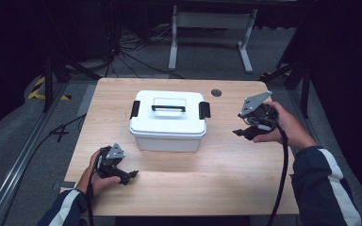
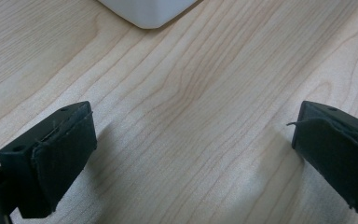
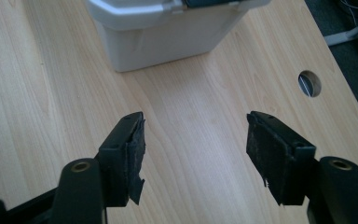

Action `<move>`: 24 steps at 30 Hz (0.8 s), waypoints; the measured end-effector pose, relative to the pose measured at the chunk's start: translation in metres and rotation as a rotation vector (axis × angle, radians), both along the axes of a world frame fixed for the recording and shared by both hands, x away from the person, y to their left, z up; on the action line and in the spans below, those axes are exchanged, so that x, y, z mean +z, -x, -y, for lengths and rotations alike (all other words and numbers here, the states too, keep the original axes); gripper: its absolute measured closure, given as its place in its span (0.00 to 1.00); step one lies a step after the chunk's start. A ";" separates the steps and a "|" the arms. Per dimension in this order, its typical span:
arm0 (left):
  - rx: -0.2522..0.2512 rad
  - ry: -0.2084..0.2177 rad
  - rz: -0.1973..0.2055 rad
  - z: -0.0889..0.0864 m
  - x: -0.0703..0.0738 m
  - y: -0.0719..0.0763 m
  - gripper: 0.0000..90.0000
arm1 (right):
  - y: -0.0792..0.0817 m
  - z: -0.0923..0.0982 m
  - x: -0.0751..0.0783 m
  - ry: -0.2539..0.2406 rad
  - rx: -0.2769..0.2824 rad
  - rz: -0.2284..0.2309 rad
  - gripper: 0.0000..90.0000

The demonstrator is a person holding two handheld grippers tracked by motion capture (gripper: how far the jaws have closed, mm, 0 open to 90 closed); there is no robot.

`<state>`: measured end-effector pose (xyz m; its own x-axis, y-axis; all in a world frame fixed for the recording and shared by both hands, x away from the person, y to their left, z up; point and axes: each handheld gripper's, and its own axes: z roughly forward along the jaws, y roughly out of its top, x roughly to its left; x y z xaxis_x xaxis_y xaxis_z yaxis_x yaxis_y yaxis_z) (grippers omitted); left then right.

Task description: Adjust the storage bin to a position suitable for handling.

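A white plastic box [image 1: 168, 121] with a shut lid, a black carry handle [image 1: 168, 108] and a black latch [image 1: 204, 109] at each end stands mid-table. My left gripper [image 1: 131, 176] lies low at the front left, jaws wide apart over bare wood [image 2: 191, 126], and a corner of the box [image 2: 147, 11] is just ahead of it. My right gripper [image 1: 239, 133] is held above the table to the right of the box. It is open with nothing between its jaws [image 3: 196, 130] and faces the box's end wall [image 3: 168, 32].
The light wooden table [image 1: 226, 179] has a round cable hole [image 1: 216, 92] at the back right, also visible to the right of my right gripper [image 3: 309, 84]. Beyond the far edge are a white frame stand [image 1: 212, 21] and floor cables.
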<state>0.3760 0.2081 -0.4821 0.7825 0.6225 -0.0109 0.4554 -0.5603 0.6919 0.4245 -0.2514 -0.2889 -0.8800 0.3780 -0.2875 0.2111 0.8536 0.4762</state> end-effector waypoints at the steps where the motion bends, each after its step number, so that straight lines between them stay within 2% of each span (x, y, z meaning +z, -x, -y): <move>1: 0.000 0.000 0.000 0.000 0.000 0.000 0.00 | -0.002 -0.004 0.002 0.013 0.011 0.006 0.43; 4: 0.000 0.000 0.000 0.000 0.000 0.000 0.00 | -0.006 -0.013 0.006 0.020 0.028 0.003 0.43; 6: 0.000 0.000 0.000 0.000 0.000 0.000 0.00 | -0.012 -0.024 0.014 0.005 0.051 -0.002 0.44; 12: -0.007 -0.008 0.005 0.000 0.000 -0.001 0.00 | -0.021 -0.050 0.022 0.057 0.086 0.020 0.45; 15: -0.010 -0.007 0.006 -0.001 0.000 -0.001 0.00 | -0.026 -0.064 0.019 0.099 0.101 0.031 0.46; 17: -0.011 -0.008 0.006 -0.001 0.000 -0.001 0.00 | -0.029 -0.071 0.017 0.110 0.115 0.027 0.46; 20: -0.009 -0.004 0.001 0.000 0.000 -0.001 0.00 | -0.032 -0.078 0.015 0.112 0.135 0.041 0.46; 24: -0.009 -0.004 0.001 0.000 0.000 -0.001 0.00 | -0.035 -0.084 0.015 0.064 0.139 0.063 0.46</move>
<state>0.3770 0.2083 -0.4820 0.7883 0.6153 -0.0074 0.4494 -0.5675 0.6899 0.4598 -0.1679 -0.2736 -0.9021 0.2330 -0.3633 0.0604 0.9017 0.4282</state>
